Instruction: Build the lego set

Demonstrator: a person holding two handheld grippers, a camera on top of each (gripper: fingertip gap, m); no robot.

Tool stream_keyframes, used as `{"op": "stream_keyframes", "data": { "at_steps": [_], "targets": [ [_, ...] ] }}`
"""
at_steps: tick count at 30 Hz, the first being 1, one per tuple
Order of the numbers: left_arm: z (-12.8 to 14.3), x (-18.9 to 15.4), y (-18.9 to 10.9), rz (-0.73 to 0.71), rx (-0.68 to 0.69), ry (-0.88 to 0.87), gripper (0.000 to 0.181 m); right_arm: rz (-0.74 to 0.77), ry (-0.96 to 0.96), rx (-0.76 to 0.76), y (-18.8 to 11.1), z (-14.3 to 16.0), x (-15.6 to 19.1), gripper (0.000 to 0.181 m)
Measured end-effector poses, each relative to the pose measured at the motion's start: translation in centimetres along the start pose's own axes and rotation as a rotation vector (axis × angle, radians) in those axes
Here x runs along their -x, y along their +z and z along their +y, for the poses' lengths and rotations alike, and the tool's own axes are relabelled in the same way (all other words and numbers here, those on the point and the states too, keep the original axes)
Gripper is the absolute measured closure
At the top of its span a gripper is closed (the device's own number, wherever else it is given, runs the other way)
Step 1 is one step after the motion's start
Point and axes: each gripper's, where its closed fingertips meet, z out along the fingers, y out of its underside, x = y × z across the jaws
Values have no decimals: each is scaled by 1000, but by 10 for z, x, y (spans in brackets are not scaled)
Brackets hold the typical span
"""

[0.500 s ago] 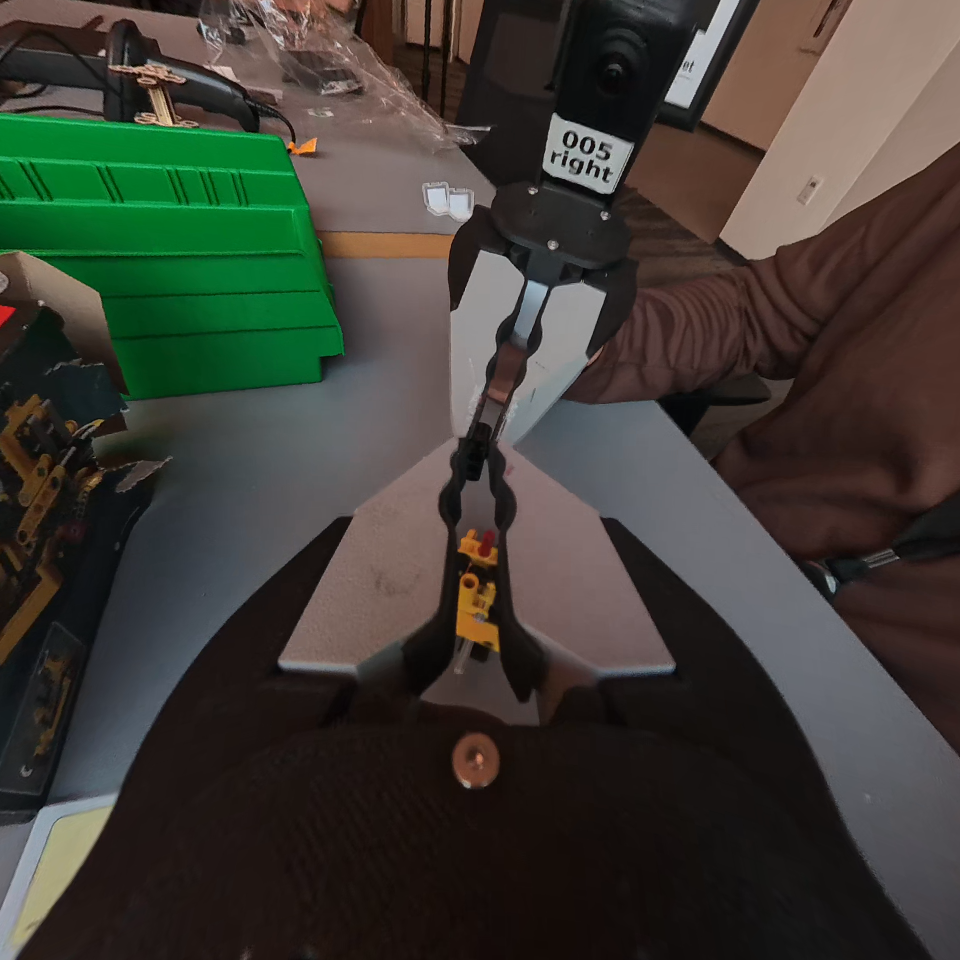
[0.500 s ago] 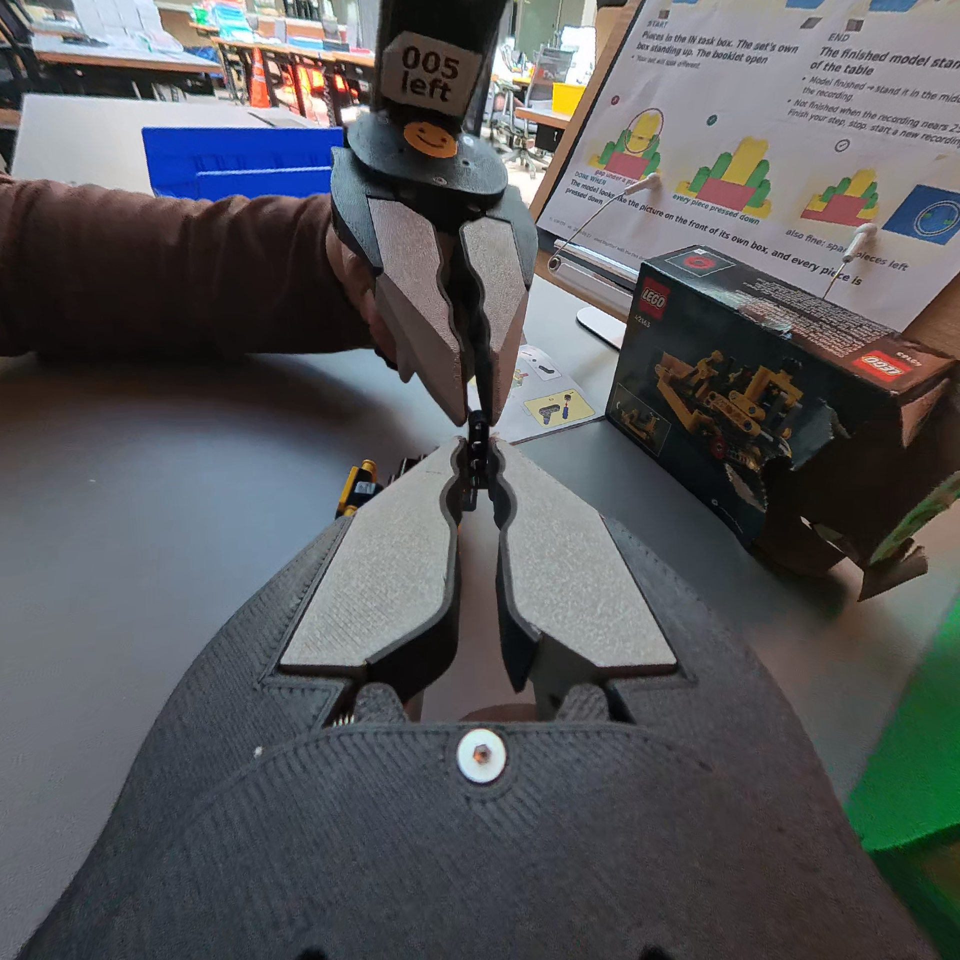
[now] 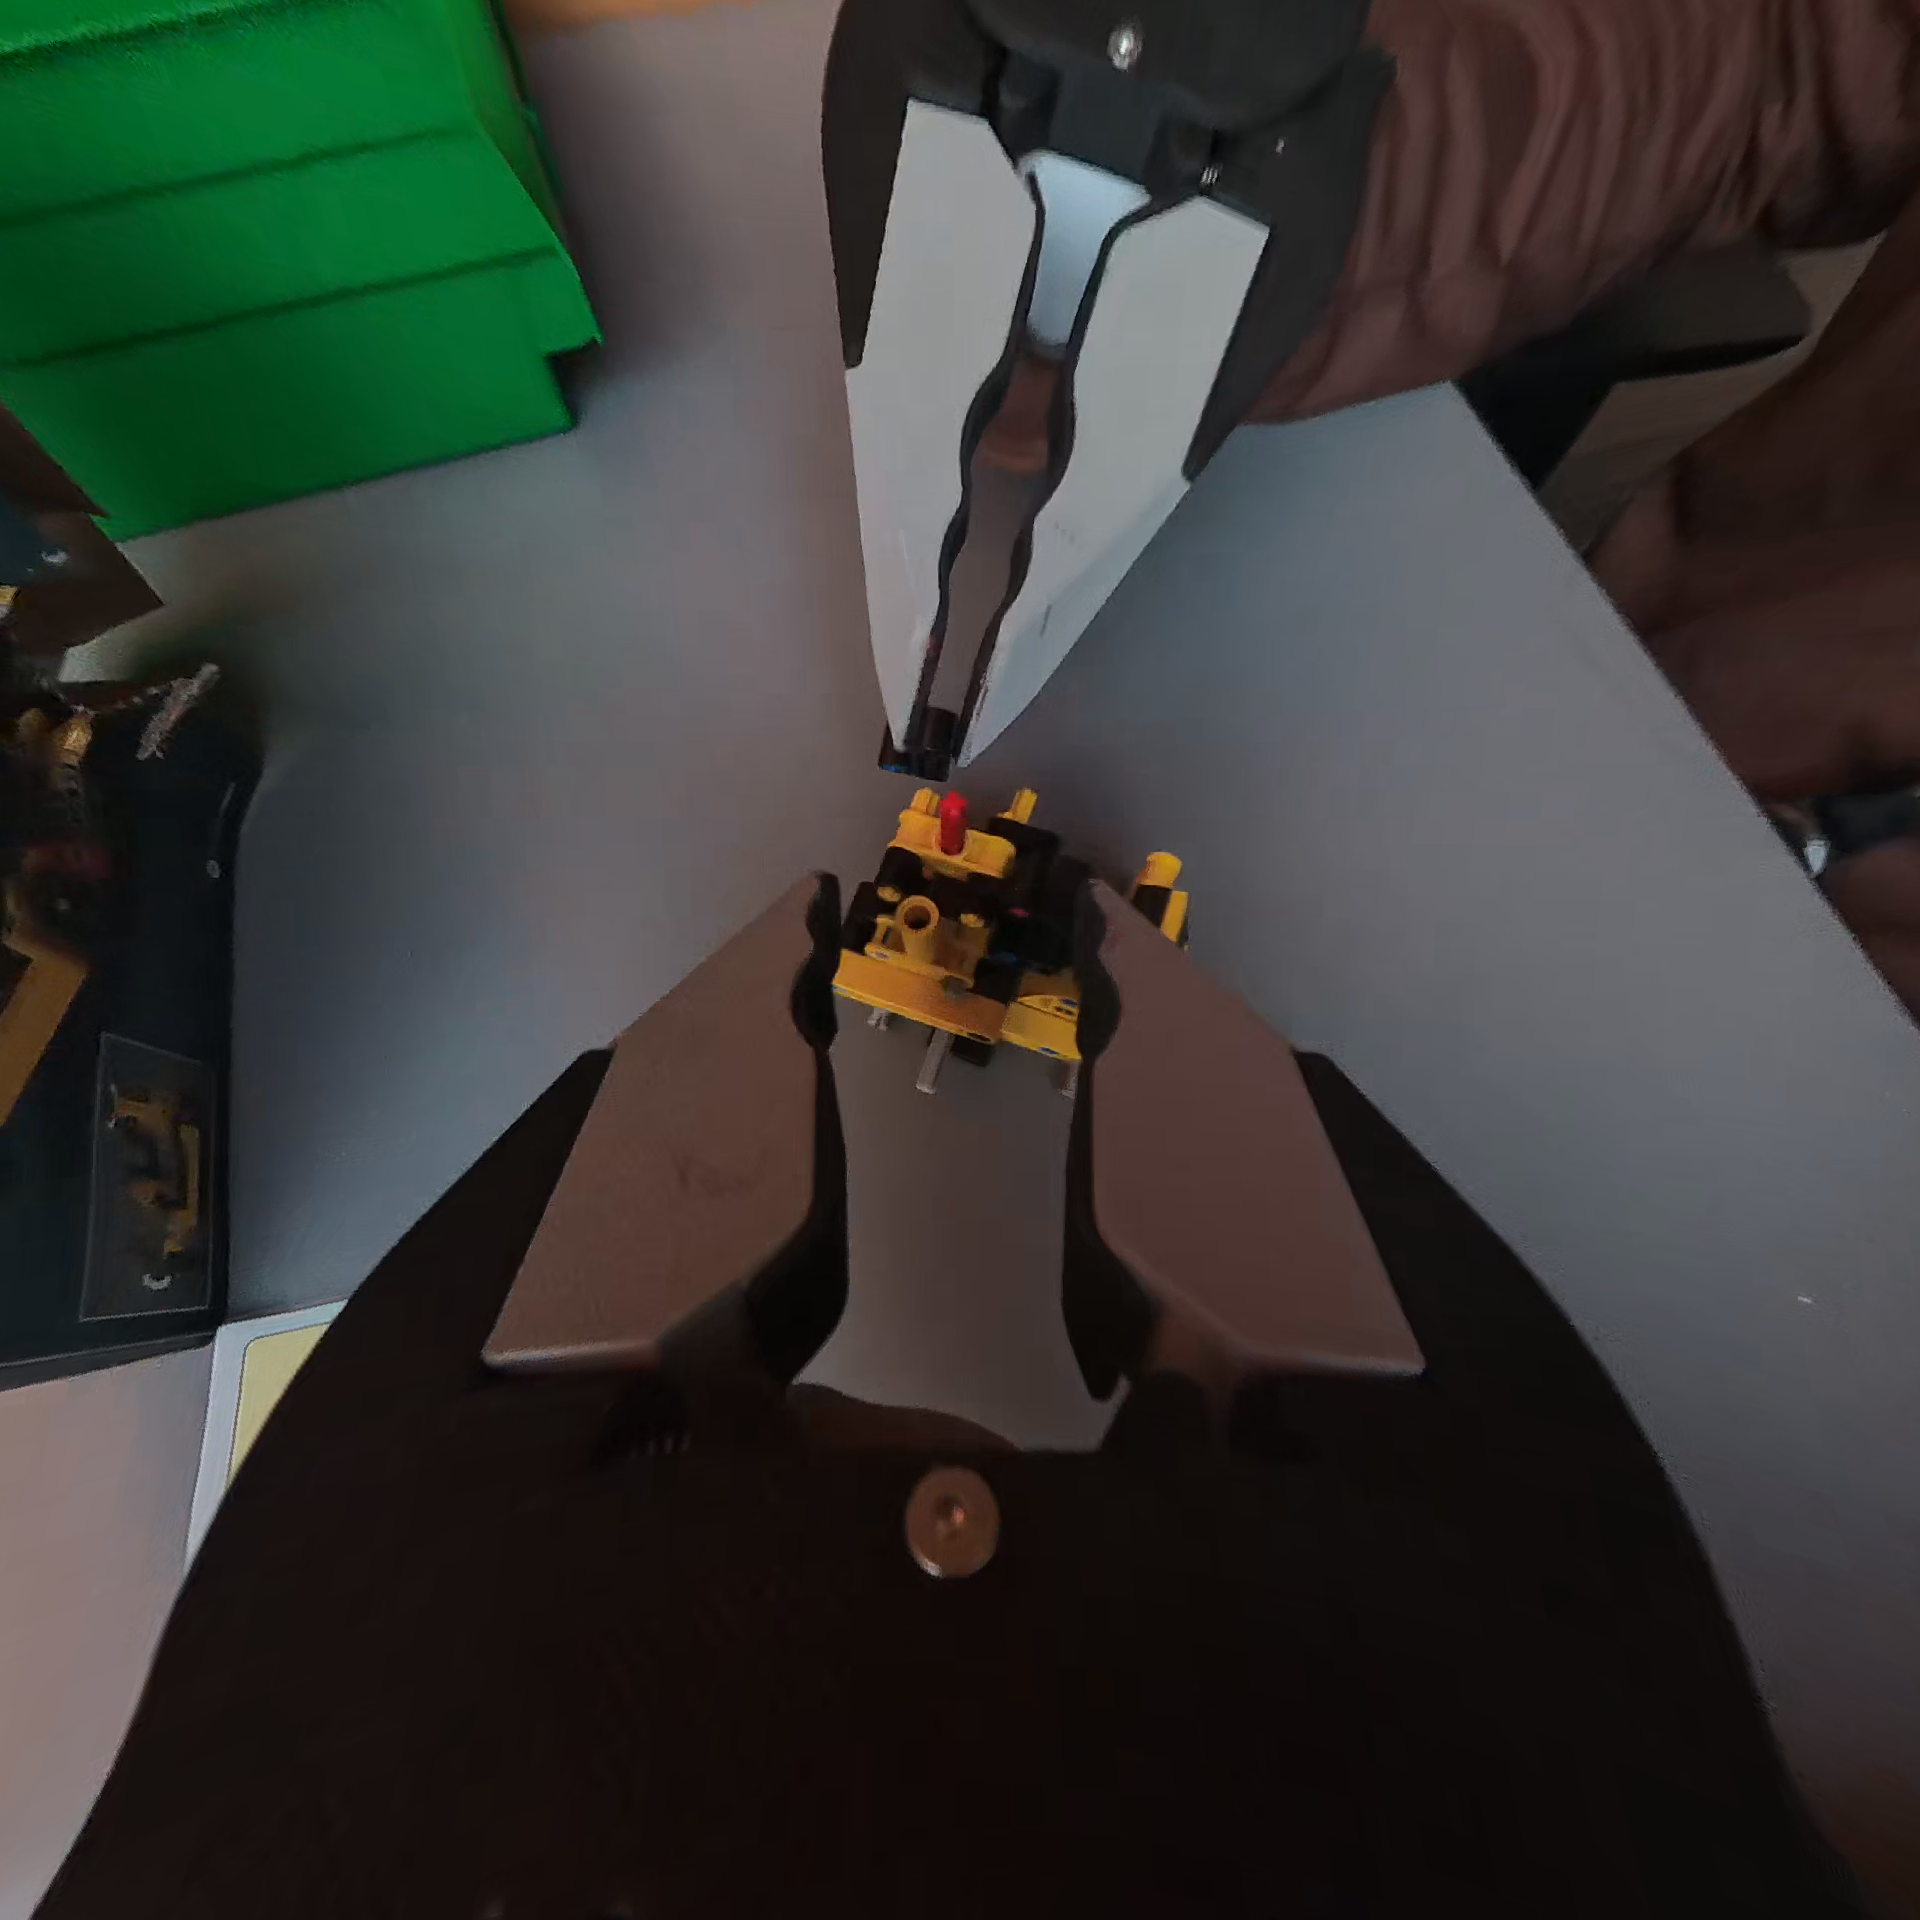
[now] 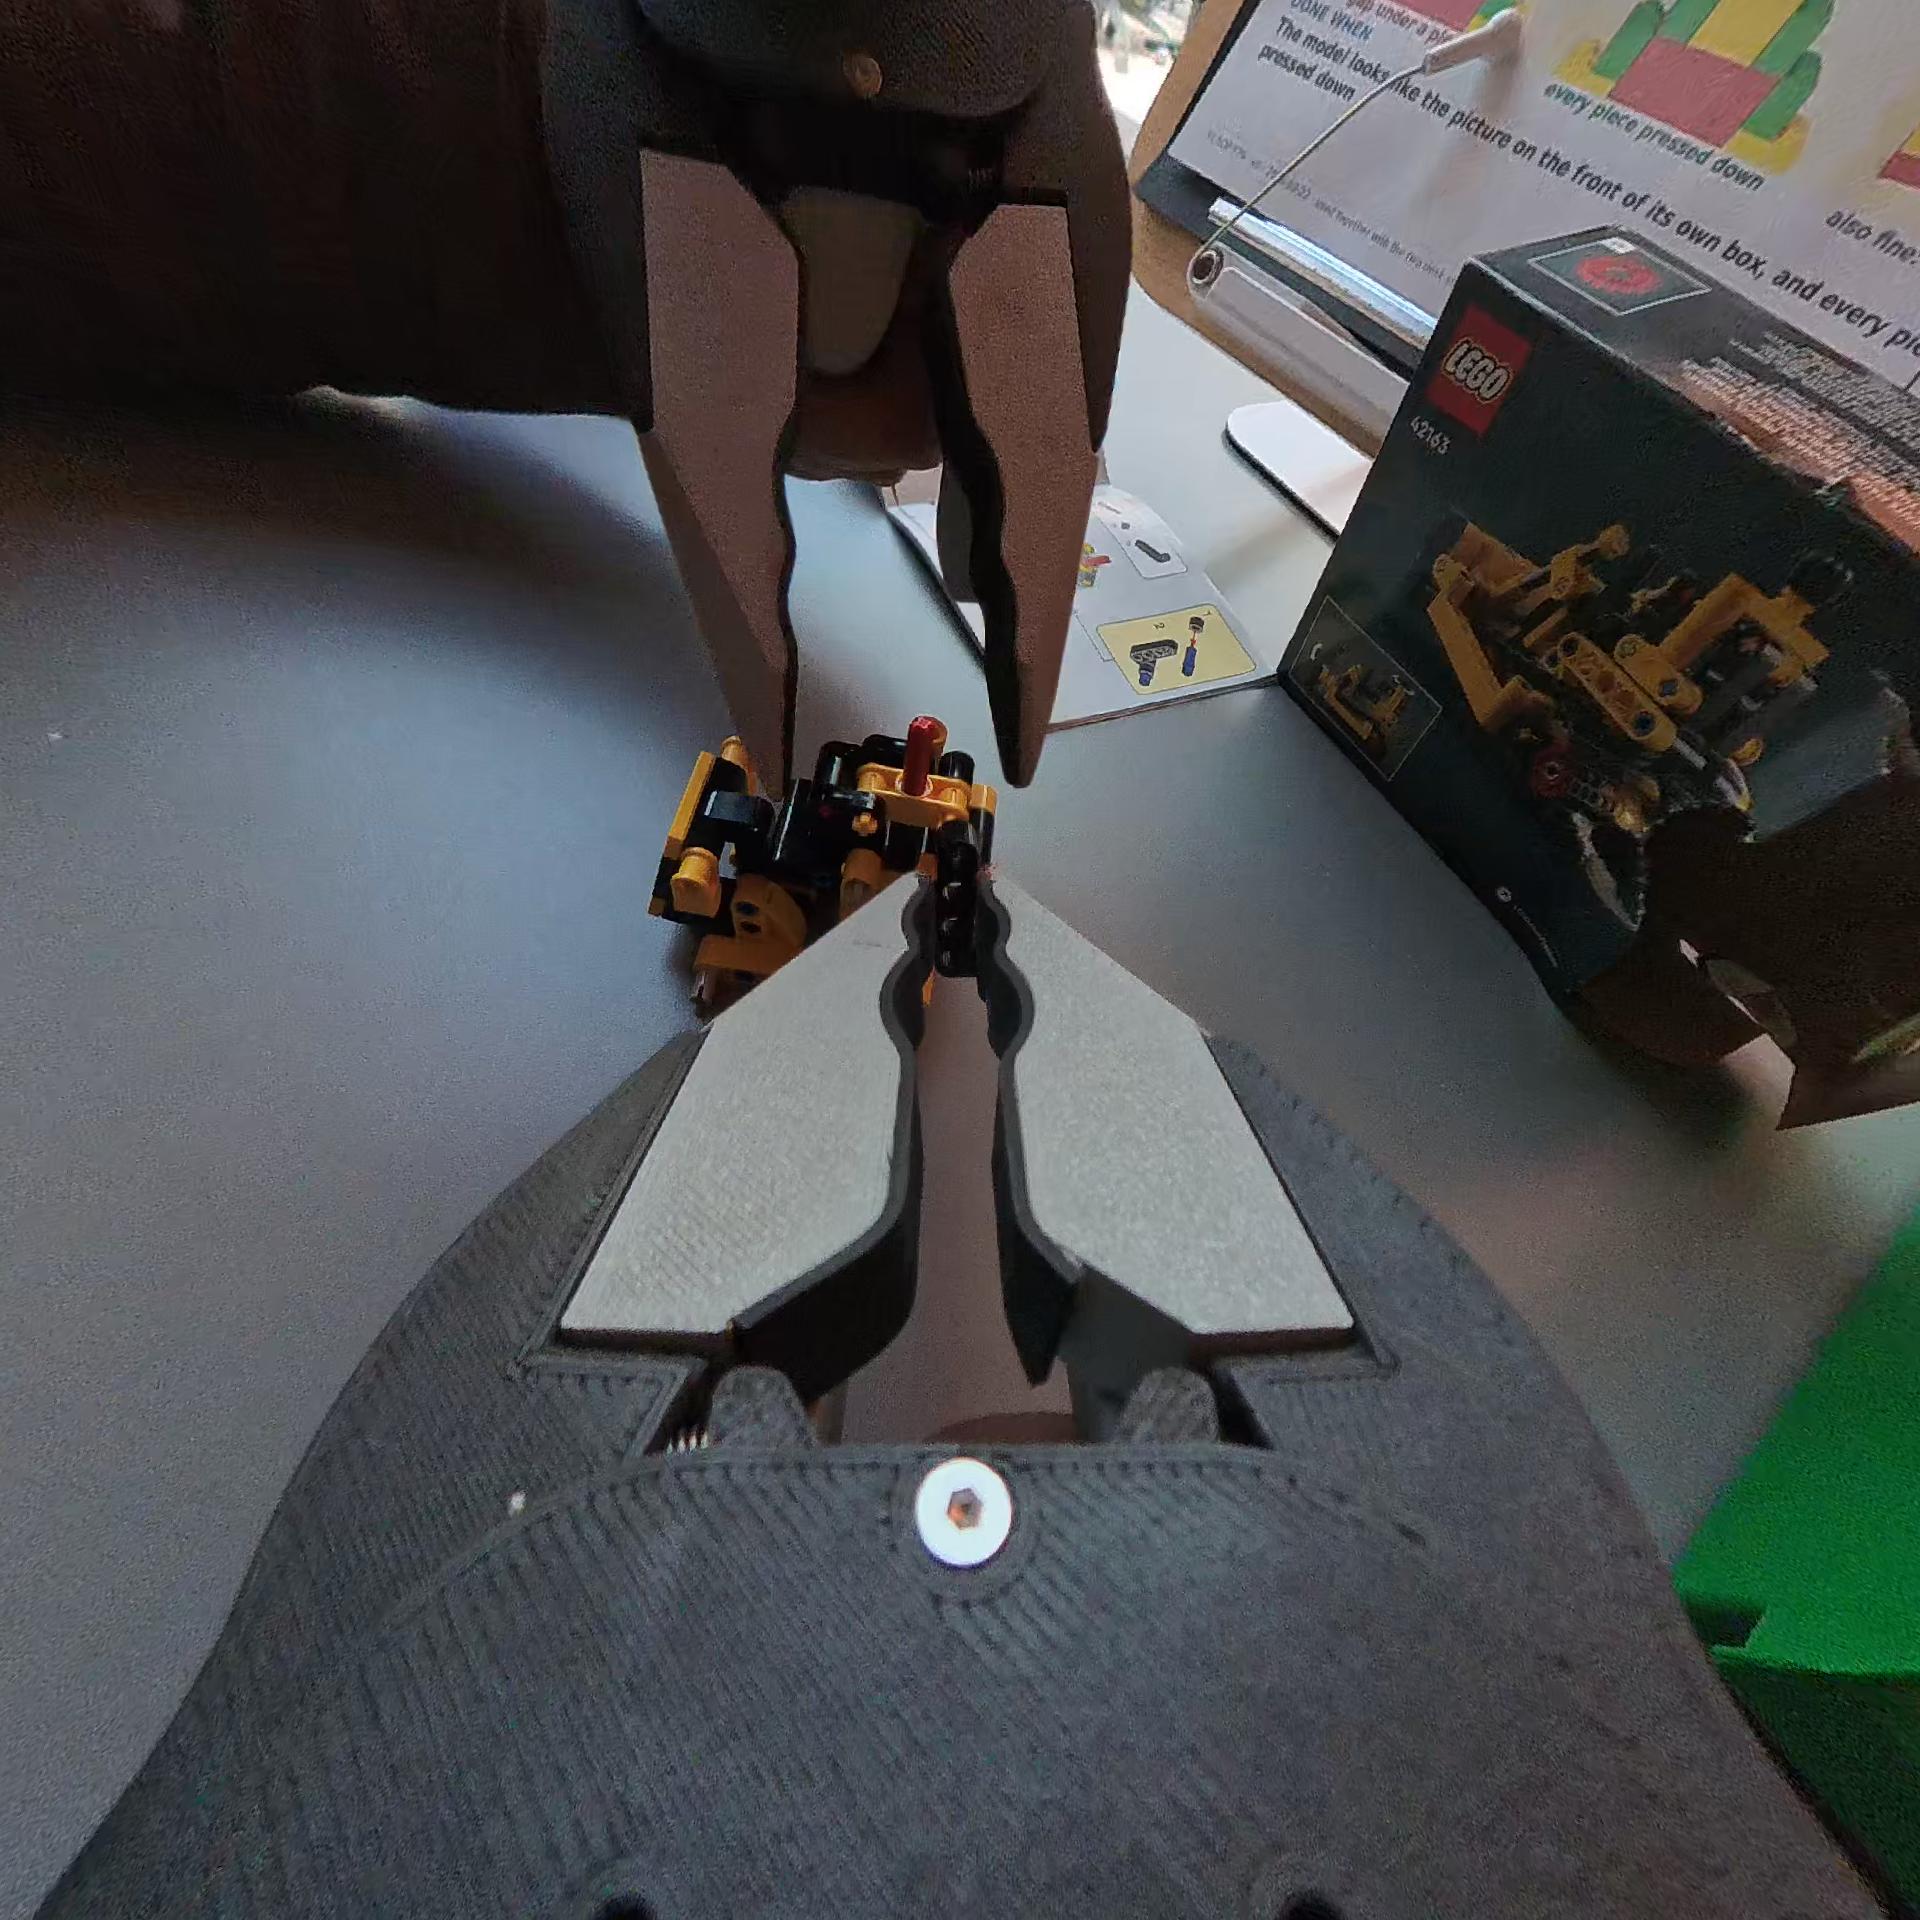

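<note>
Grey tabletop (image 3: 436, 790) carries the work; a part-built yellow and black Lego model (image 3: 961, 940) with a red pin (image 3: 951, 821) on top sits at its centre.

Left gripper (image 3: 951, 914): jaws spread wide, straddling the model from its 6 o'clock side, nothing clamped; whether the fingers touch the model cannot be told. In the right wrist view the same gripper (image 4: 894, 774) hangs over the model from 12 o'clock.

Right gripper (image 4: 951, 914): jaws nearly closed, pinching a small black Lego beam (image 4: 954, 914) at the tips, just beside the model's edge. From the left wrist view it (image 3: 920, 753) sits at 12 o'clock of the model, slightly blurred.

Surroundings: green bin (image 3: 260, 260) at 10 o'clock, torn Lego box (image 4: 1621, 644) at 2 o'clock in the right wrist view, open instruction booklet (image 4: 1164, 634) behind the model, partly blocked by the left gripper's fingers (image 4: 1023, 520). A printed sheet on a stand (image 4: 1538, 135) stands behind the box. Brown sleeve (image 3: 1579, 177) at upper right.
</note>
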Motion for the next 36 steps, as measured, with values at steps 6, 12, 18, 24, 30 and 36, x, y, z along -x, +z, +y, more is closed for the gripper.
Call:
{"op": "stream_keyframes", "data": {
  "at_steps": [6,12,18,24,30,36],
  "targets": [
    [-3,-2,10,-10,-13,11,146,-9,46,-4,1,1,-2,177],
    [-4,1,11,-10,-78,2,146,-25,44,5,3,1,4,177],
    [-6,1,11,0,-146,-1,147,-11,51,14,4,1,3,177],
    [-7,2,12,2,-202,-9,147,12,68,21,4,2,0,177],
    [-7,1,12,-13,-237,1,147,4,99,37,4,6,-3,177],
    [-7,1,11,-55,-234,20,147,-31,107,43,6,7,1,177]
  ]
}}
